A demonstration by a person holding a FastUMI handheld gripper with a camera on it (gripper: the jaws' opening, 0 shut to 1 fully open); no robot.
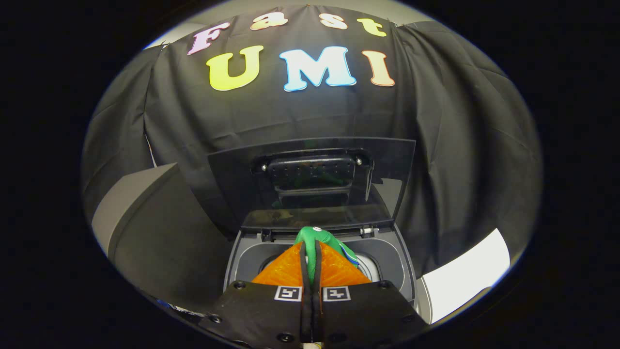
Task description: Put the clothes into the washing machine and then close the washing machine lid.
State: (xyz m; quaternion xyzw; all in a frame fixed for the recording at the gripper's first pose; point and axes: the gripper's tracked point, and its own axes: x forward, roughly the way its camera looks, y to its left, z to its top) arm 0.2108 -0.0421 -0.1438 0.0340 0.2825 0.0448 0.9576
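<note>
A small grey top-loading washing machine [247, 252] stands just ahead of me with its dark see-through lid [310, 184] raised upright at the back. My gripper [310, 249] hangs over the open drum mouth, shut on a green piece of clothing [319, 238]. The cloth bunches out past the fingertips and drapes to the right, with a blue and white edge showing. Most of the drum opening [370, 267] is hidden behind my fingers.
A grey box-like surface [140, 203] slopes up to the left of the machine. A white panel [465, 276] lies low on the right. The black cloth wall [460, 169] hangs close behind the raised lid.
</note>
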